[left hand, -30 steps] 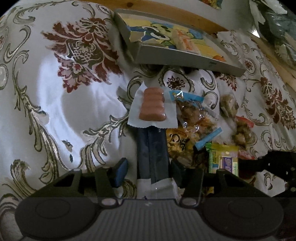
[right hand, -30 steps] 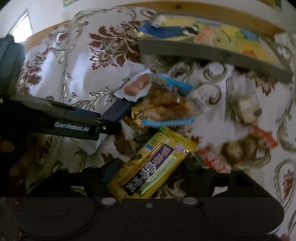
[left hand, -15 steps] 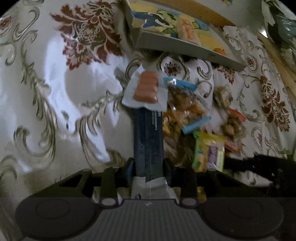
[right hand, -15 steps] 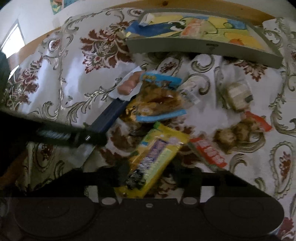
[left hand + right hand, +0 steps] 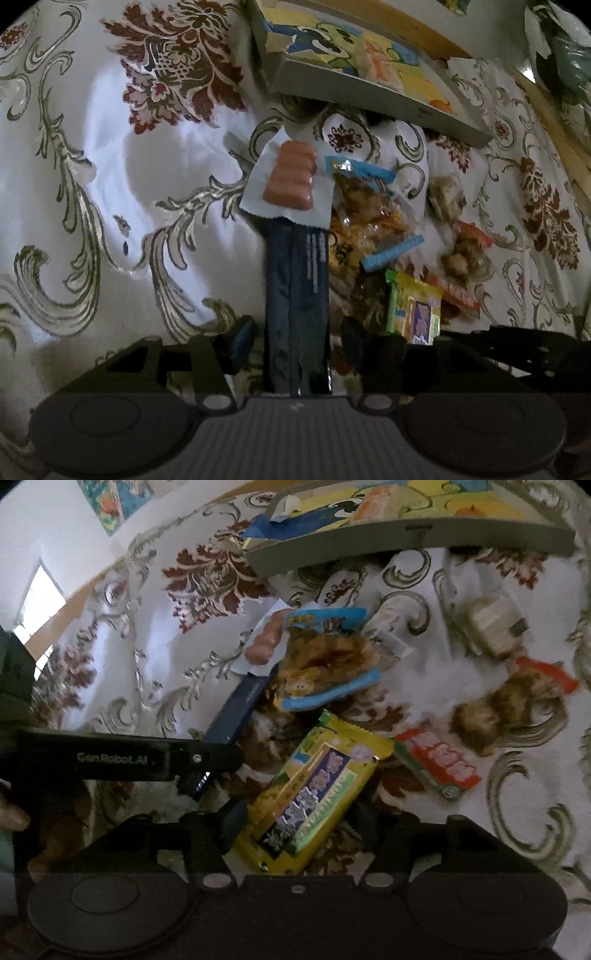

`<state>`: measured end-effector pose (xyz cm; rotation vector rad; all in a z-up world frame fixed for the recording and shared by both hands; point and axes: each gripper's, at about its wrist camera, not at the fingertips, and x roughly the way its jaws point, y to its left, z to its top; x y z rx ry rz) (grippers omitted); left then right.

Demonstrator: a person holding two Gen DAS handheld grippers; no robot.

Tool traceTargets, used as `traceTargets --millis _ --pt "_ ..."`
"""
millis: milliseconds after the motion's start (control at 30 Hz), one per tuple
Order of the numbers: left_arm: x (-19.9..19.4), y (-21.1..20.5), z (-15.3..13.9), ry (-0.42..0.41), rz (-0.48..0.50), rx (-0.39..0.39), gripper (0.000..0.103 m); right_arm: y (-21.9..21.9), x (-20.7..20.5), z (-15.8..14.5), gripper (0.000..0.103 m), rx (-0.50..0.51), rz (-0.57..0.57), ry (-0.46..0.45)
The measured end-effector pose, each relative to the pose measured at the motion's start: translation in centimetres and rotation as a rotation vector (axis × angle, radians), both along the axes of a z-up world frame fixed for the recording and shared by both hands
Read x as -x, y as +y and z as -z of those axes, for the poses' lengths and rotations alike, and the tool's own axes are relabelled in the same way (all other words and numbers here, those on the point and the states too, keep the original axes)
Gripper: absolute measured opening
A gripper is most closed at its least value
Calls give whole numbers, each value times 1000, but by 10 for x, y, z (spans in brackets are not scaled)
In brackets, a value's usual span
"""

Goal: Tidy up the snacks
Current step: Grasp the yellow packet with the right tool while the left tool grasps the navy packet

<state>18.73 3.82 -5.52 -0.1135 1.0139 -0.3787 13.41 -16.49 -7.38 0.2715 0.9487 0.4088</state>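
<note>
Left tool (image 5: 295, 343) open around dark blue sausage pack (image 5: 295, 280); right tool (image 5: 295, 823) open around yellow snack pack (image 5: 314, 786) — close squarely mid-pack, lift toward tray (image 5: 406, 542).

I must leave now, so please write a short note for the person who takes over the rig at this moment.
Left gripper: jaws open, astride the dark blue sausage packet.
Right gripper: jaws flank the yellow packet; grip unclear.
Done: one orange packet seems to lie in the cartoon tray.
Left: both those packets, the blue-edged bag, red packet, pale cakes and brown buns, all outside the tray.
</note>
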Motion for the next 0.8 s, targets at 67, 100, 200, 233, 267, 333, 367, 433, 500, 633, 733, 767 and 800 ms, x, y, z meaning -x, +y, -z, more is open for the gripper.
traceTargets --millis 67,100,200,233,267,333,367,433,500,633,733,767,800 --pt "-1 2 0 -8 -15 4 52 -5 -6 4 67 -48 -6 5" --pt "-2 3 1 -7 -20 4 51 -7 -7 4 62 -66 1 7" --pt "-5 7 0 6 -34 14 42 -12 -6 1 39 -111 28 19" --pt "-5 7 0 11 -35 19 40 -13 -5 1 38 -120 33 21" --pt "-5 8 0 15 -36 23 39 -14 -3 0 34 -128 36 19" --pt "-4 7 0 18 -37 15 38 -15 1 -2 31 -149 32 20" --pt "-3 6 -1 22 -37 8 38 -16 3 -2 30 -160 29 22" --pt "-1 5 -1 32 -38 5 38 -16 3 -1 33 -191 14 38" --pt "0 6 -1 34 -39 6 38 -13 2 3 39 -203 -2 63" --pt "0 7 0 37 -39 10 38 -4 -3 8 47 -181 -37 91" --pt "0 7 -1 38 -38 6 37 -4 -2 6 33 -183 -34 87" --pt "0 6 -1 38 -39 2 37 -4 -1 5 32 -183 -32 89" --pt "0 5 -2 40 -40 -3 37 -4 1 4 30 -183 -30 88"
